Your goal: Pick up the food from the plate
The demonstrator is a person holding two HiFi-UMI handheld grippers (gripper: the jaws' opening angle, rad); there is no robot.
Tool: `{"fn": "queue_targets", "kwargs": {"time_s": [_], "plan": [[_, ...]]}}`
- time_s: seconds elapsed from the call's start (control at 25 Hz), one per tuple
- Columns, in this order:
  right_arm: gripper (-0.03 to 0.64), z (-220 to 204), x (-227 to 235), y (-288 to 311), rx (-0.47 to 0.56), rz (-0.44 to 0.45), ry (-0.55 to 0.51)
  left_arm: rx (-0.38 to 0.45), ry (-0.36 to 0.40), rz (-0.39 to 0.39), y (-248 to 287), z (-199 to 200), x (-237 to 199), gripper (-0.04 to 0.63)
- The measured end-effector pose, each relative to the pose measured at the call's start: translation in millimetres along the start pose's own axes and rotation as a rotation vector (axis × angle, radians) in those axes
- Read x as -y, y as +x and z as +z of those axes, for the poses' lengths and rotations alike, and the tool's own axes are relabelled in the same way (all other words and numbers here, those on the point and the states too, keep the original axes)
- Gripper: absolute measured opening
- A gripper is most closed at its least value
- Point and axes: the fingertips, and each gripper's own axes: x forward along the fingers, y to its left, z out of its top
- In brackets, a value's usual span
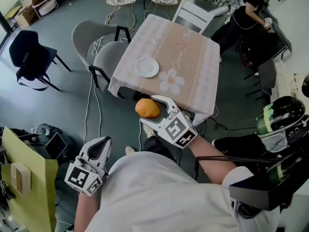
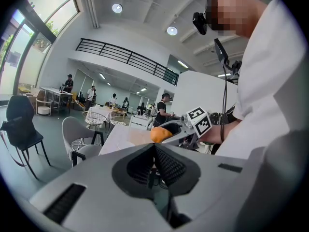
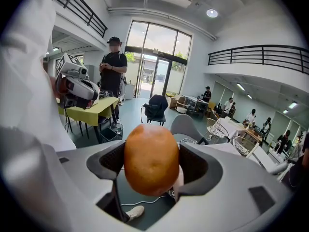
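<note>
My right gripper (image 1: 150,111) is shut on an orange-coloured fruit (image 1: 147,108), held in the air just off the near edge of the table, close to my body. The same fruit (image 3: 151,159) fills the middle of the right gripper view, clamped between both jaws. A small white plate (image 1: 147,66) lies bare on the near left part of the striped tablecloth. My left gripper (image 1: 98,149) hangs low at my left side, away from the table, its jaws shut together on nothing. From the left gripper view the fruit (image 2: 160,134) shows beyond those closed jaws (image 2: 154,163).
The table (image 1: 186,47) carries a flower-shaped mat (image 1: 172,81) near the plate. Grey chairs (image 1: 99,45) stand at its left, a white chair (image 1: 193,14) behind it. A person (image 1: 251,6) stands at the far right. A green-topped desk (image 1: 29,187) sits at my lower left, cables cross the floor.
</note>
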Motion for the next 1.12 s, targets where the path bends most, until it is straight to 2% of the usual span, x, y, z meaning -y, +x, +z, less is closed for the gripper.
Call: {"fn": "queue_targets", "kwargs": {"time_s": [1.12], "plan": [[0.353, -16.2, 24.2, -10.2, -0.019, -0.014, 0.008, -0.019, 0.008, -0.024, 30.3, 5.1, 4.7, 0.009]]}}
